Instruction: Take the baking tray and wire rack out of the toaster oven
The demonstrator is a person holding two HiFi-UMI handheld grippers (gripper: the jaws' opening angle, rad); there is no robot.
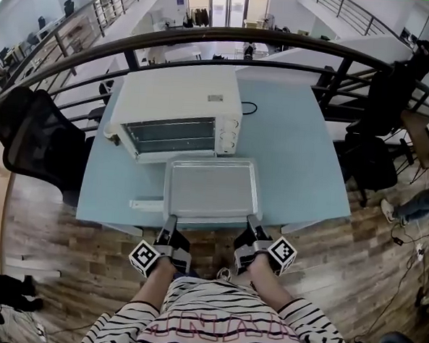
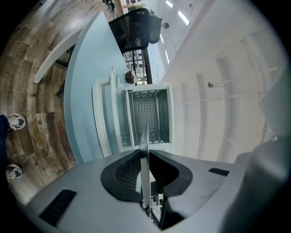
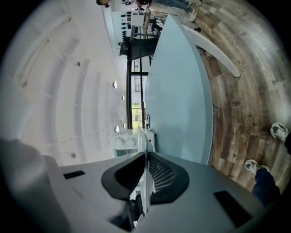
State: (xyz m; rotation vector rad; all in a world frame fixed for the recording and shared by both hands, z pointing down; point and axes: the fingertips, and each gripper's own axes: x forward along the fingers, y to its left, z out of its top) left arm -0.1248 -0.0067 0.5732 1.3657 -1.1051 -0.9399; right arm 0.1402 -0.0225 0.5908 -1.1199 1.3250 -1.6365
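Gripping near rim of baking tray with left gripper and right gripper, one per corner. Held flat over table, long axis crosswise, just before toaster oven mouth.

1. The person is holding the left gripper and the right gripper side by side in front of the body, both pointing forward and almost level.
2. The left gripper's jaws are pressing on the thin near rim of the baking tray. In the left gripper view, this rim is standing edge-on between the black pads.
3. The right gripper's jaws are clamping the same rim in the same way, further to the right.
4. The left forearm and the right forearm are reaching forward, bare below the striped sleeves.
5. Each gripper's marker cube is sitting on the outer side, facing up.
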